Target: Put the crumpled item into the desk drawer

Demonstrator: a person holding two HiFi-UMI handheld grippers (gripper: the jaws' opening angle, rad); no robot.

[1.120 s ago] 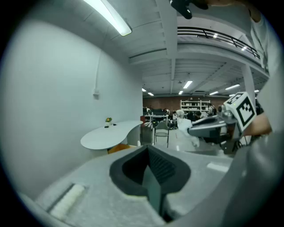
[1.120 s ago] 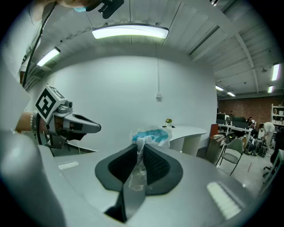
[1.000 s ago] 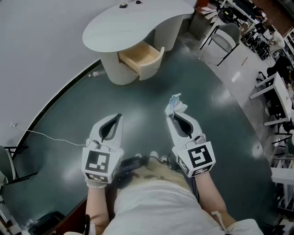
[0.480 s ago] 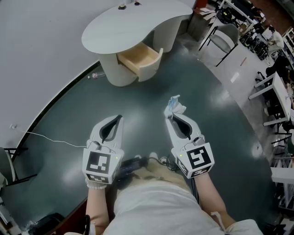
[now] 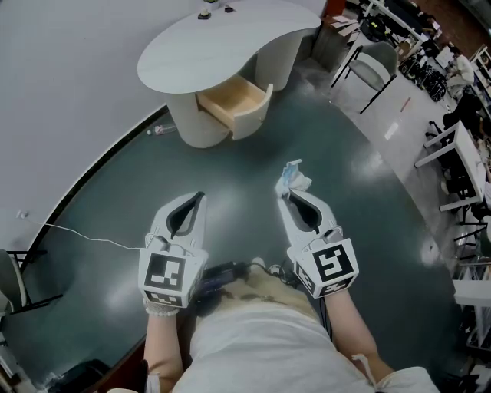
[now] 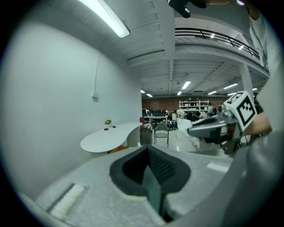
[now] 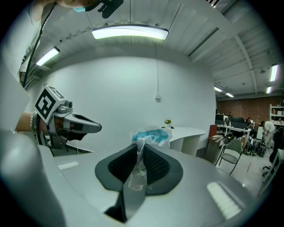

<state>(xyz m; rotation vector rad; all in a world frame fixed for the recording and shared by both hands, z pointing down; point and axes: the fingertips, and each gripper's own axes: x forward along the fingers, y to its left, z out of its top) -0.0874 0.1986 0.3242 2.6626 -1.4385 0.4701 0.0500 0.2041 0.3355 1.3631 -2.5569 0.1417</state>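
The crumpled item, a white and blue wrapper, sticks up from the tips of my right gripper, which is shut on it. The right gripper view has the crumpled item pinched between the dark pads, with its tail trailing back through the jaws. My left gripper is held level beside it, jaws closed together with nothing between them. The white curved desk stands ahead across the dark floor. Its wooden drawer is pulled open and looks empty. Both grippers are well short of the desk.
A small plant sits on the desk top. A bottle lies on the floor by the desk's base. A thin white cable runs along the floor at left. A chair and cluttered tables stand at right.
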